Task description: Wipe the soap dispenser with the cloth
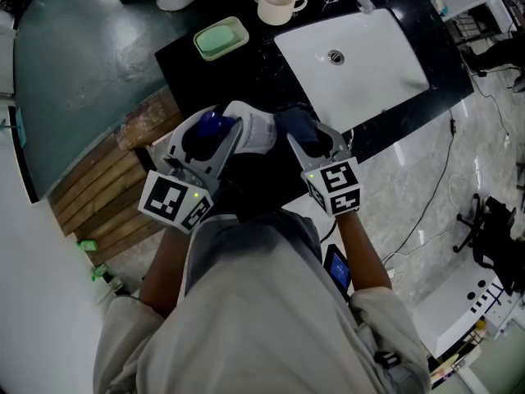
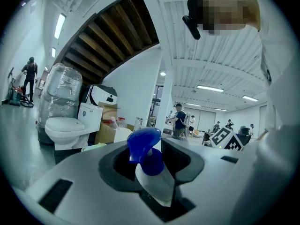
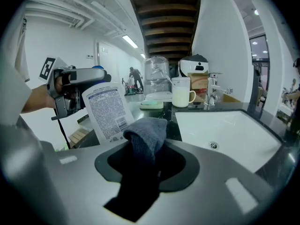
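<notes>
Mock bathroom inside an open workshop hall: sink [image 1: 379,54], toilet [image 2: 65,125], people [image 2: 179,120] beyond

White plastic soap dispenser bottle [image 1: 253,131], held in the left gripper [image 1: 220,135], lay just left of the grey cloth [image 1: 299,125] gripped by the right gripper [image 1: 317,140], over the black stone counter's [image 1: 190,62] near edge. On the counter, a white rectangular basin [image 1: 373,68] was sunk at right; a white ceramic mug [image 1: 277,5] stood behind it, with a green soap dish [image 1: 221,38] to the mug's left.
</notes>
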### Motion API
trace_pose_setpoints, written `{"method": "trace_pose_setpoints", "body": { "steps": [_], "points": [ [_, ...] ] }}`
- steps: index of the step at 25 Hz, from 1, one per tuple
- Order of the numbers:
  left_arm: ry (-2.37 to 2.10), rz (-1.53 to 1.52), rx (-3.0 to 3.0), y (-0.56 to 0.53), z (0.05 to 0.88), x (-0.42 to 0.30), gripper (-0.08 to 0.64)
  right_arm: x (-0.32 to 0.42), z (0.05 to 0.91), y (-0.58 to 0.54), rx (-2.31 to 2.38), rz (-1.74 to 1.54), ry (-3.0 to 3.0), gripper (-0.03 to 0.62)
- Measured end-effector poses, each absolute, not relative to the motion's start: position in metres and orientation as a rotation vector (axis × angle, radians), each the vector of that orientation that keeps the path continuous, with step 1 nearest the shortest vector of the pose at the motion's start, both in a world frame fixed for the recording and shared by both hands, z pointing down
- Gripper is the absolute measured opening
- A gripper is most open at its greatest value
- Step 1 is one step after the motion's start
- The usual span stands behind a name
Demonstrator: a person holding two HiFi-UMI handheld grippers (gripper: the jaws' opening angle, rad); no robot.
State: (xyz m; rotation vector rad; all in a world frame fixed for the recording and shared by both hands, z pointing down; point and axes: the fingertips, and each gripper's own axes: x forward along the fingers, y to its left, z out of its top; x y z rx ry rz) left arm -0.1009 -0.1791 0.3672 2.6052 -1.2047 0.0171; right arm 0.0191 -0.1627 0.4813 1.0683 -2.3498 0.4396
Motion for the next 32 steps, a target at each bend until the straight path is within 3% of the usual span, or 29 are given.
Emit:
{"method": "trace_pose_setpoints", "body": {
  "steps": [32],
  "points": [
    [-1.243, 0.018, 2.636, -0.176, 0.362, -0.089, 0.143, 0.010, 0.474, -0.133, 0.966, 0.474, -2.362, 0.130]
  ]
}}
